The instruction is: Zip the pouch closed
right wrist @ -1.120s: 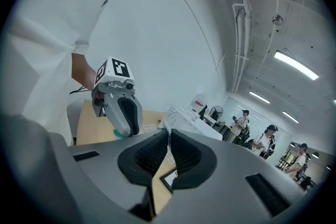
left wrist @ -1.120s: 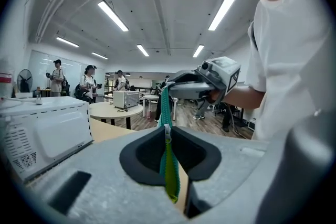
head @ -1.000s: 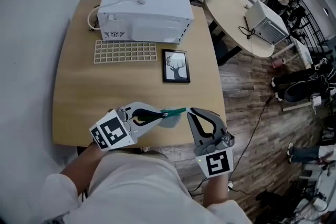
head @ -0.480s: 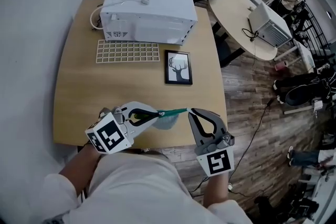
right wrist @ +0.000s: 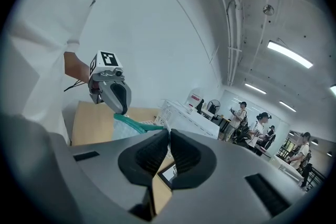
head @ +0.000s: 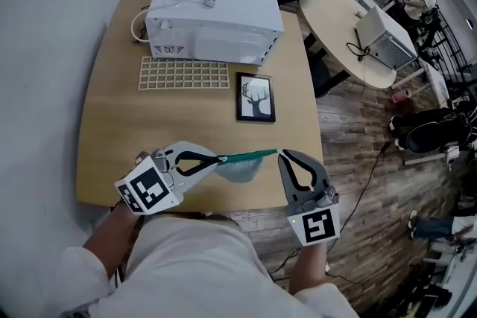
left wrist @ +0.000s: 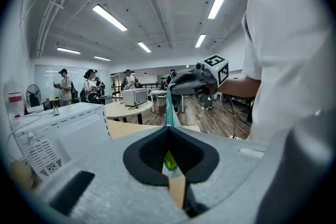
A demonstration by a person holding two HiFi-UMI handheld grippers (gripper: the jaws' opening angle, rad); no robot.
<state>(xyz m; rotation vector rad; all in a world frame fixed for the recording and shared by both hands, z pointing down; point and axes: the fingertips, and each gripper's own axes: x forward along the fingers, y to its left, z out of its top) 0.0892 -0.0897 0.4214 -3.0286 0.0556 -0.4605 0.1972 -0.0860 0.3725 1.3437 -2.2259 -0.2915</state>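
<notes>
The pouch (head: 240, 170) is pale translucent mesh with a green zipper band (head: 247, 156) along its top. It hangs over the table's near edge, stretched between both grippers. My left gripper (head: 217, 159) is shut on the band's left end. My right gripper (head: 280, 153) is shut on the right end. In the left gripper view the band (left wrist: 169, 108) runs edge-on from my left gripper (left wrist: 168, 134) straight to the right gripper (left wrist: 185, 89). In the right gripper view the pouch (right wrist: 127, 126) spans from my right gripper (right wrist: 169, 132) to the left gripper (right wrist: 122, 110). I cannot make out the zipper pull.
On the wooden table (head: 127, 130) stand a white appliance (head: 215, 7), a white grid tray (head: 183, 74) and a framed deer picture (head: 256, 96). A round table (head: 344, 26) with a white box is to the right. People stand far back in the room.
The two grippers have drawn apart, the left one shifting left. The green zipper band between them now shows longer and tauter.
</notes>
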